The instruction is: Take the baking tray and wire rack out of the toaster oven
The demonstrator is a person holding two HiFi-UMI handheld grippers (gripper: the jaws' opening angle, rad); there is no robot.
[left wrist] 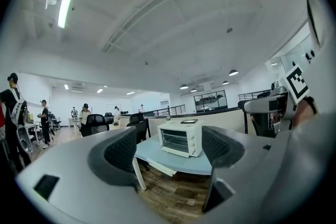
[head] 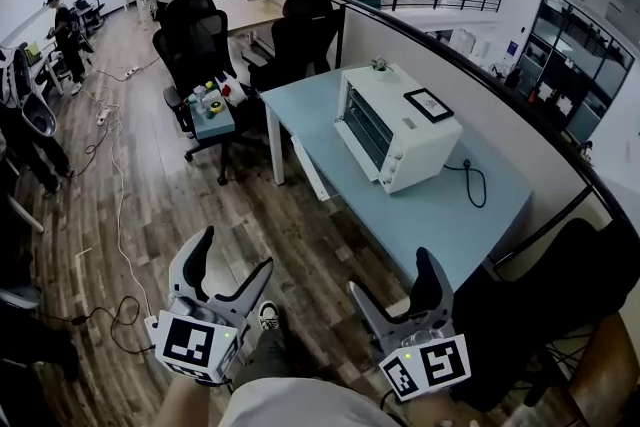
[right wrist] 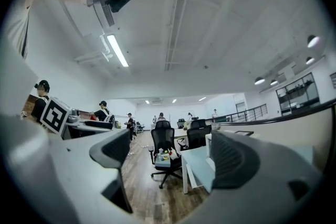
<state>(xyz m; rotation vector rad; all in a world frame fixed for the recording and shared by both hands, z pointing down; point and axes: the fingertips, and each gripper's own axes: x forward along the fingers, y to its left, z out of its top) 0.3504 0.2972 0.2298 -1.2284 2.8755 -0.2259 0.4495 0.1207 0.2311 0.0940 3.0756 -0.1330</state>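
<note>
On one table [head: 450, 207], one toaster oven [head: 396, 127]; left tool [head: 237, 251], right tool [head: 390, 273] gape.

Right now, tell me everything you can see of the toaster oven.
The toaster oven is a white, boxy, metal-looking unit standing upright on the pale blue table. Its door looks shut, with a dark glass window through which horizontal bars show faintly. A column of knobs sits beside the door. A black-framed flat item lies on its top, and a black cord trails from its back across the table. Nothing else touches it.
</note>
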